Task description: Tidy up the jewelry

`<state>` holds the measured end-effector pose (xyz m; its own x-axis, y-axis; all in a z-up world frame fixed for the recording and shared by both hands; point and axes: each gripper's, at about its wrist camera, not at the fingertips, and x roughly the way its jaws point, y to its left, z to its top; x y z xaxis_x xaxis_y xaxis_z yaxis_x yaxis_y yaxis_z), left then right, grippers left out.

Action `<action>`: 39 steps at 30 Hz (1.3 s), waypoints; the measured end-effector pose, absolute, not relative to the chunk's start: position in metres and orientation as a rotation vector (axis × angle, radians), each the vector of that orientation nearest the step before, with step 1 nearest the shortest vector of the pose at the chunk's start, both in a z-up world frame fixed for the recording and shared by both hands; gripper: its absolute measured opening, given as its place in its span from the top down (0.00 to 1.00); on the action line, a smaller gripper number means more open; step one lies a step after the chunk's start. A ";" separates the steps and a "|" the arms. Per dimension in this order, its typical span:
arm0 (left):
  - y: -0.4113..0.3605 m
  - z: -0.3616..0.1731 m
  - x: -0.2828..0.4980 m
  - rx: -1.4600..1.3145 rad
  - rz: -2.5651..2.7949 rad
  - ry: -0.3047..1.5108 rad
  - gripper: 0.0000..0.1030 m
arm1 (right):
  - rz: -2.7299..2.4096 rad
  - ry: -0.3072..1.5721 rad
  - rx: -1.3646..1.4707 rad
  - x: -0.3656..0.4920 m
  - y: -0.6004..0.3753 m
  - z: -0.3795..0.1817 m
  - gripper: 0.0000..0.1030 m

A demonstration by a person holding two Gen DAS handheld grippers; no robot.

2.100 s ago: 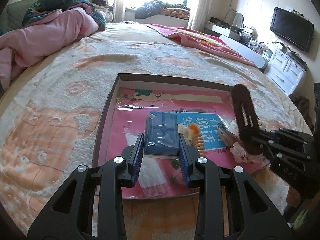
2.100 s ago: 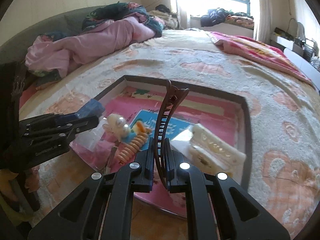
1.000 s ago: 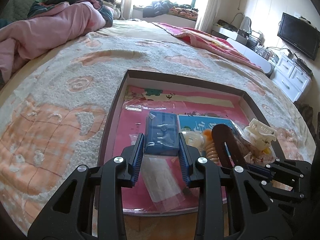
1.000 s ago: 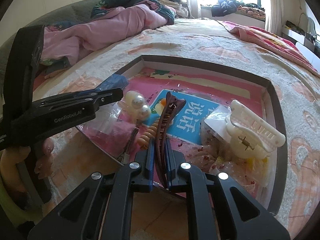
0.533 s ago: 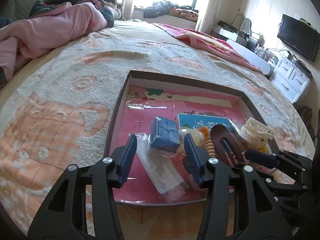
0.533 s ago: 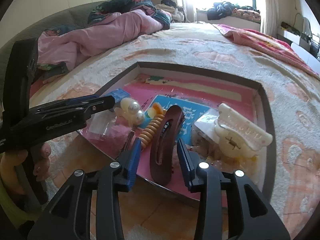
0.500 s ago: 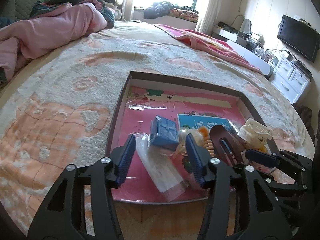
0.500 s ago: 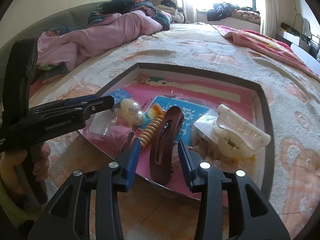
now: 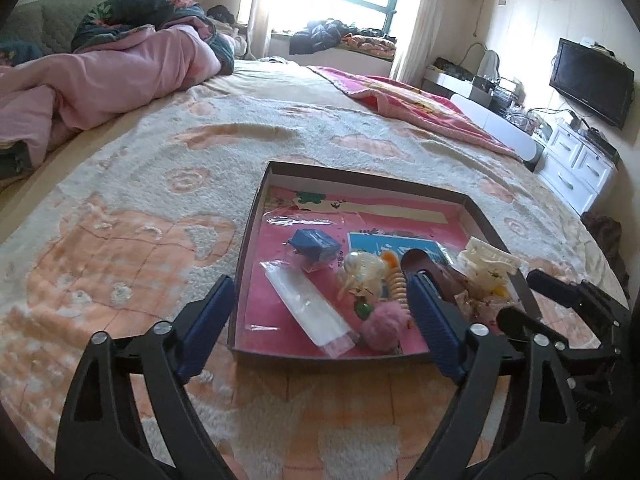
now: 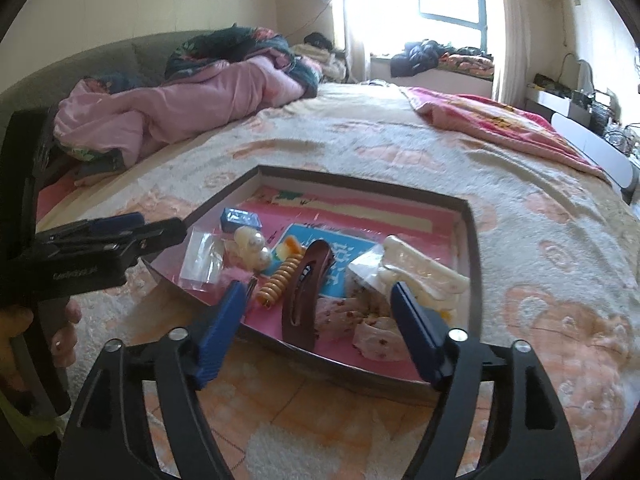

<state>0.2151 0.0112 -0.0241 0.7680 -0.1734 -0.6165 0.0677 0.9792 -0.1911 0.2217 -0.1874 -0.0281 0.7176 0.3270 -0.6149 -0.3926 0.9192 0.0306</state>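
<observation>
Both jaws opening, nothing gripped: left gripper (image 9: pixel 320 316) over tray (image 9: pixel 256 216) near edge; right gripper (image 10: pixel 320 326) wide around brown hair clip (image 10: pixel 306 292), untouched.

**Shallow box of hair accessories on a bed**

A dark-rimmed box (image 10: pixel 474 240) with a pink floor sits on a patterned blanket (image 10: pixel 540 208). The right gripper (image 10: pixel 320 320) hovers at its near edge, jaws opening and pressing on nothing. A brown hair clip (image 10: pixel 304 292) lies between them, a cream claw clip (image 10: pixel 420 268) to its right, and a small blue box (image 10: pixel 240 219) far left.
</observation>
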 end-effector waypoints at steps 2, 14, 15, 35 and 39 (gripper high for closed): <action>0.011 -0.021 0.211 -0.160 -0.132 0.673 0.11 | 0.384 0.647 -0.093 0.218 -0.191 -0.024 0.20; 0.006 -0.007 0.175 -0.156 -0.128 0.596 0.11 | 0.298 0.585 -0.024 0.191 -0.208 -0.015 0.10; 0.005 -0.007 0.174 -0.155 -0.128 0.596 0.11 | 0.295 0.584 -0.019 0.189 -0.209 -0.015 0.10; -0.003 -0.013 0.129 -0.146 -0.151 0.553 0.11 | 0.246 0.533 0.000 0.144 -0.218 -0.021 0.07; -0.001 -0.014 0.123 -0.145 -0.148 0.546 0.11 | 0.239 0.522 0.003 0.139 -0.221 -0.022 0.07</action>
